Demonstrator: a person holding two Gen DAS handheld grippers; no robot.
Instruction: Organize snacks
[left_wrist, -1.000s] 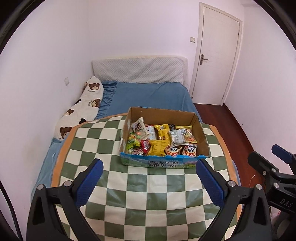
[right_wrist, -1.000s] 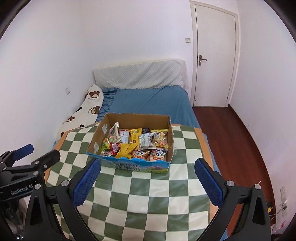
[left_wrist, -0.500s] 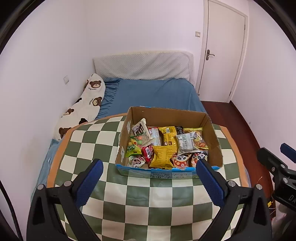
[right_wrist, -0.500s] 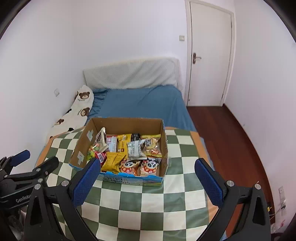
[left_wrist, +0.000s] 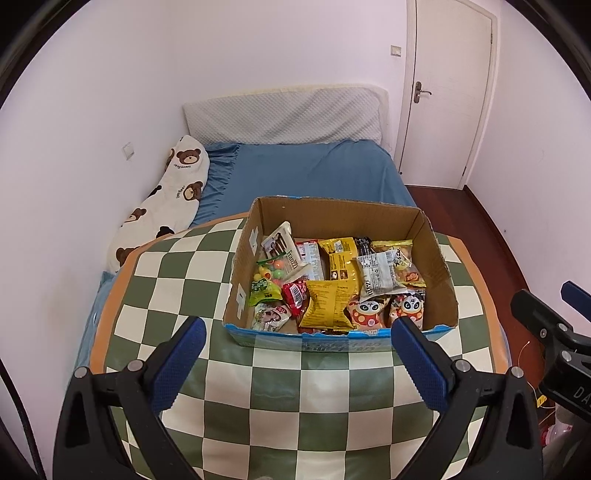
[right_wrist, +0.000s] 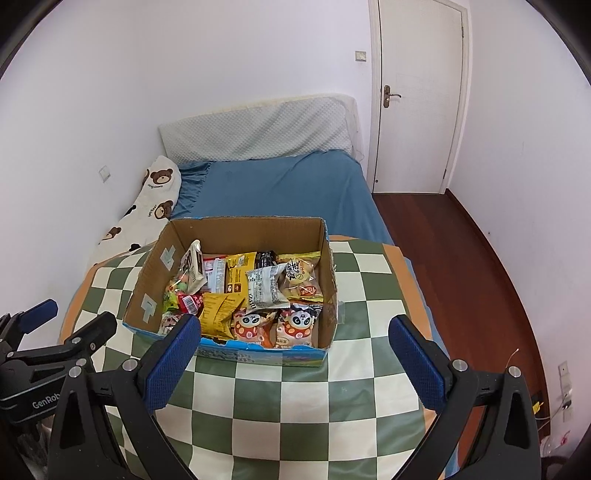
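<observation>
On the checkered table (left_wrist: 280, 398), at 12 o'clock from both grippers, all visible snacks (left_wrist: 334, 280) lie mixed inside the cardboard box (left_wrist: 336, 218). Left gripper (left_wrist: 295, 354) and right gripper (right_wrist: 293, 352) have fingers spread and hold nothing, so this fits either packing finished or sorting still ahead.

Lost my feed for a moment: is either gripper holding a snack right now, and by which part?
Nothing is held. The left gripper and right gripper are both open and empty, short of the cardboard snack box.
</observation>
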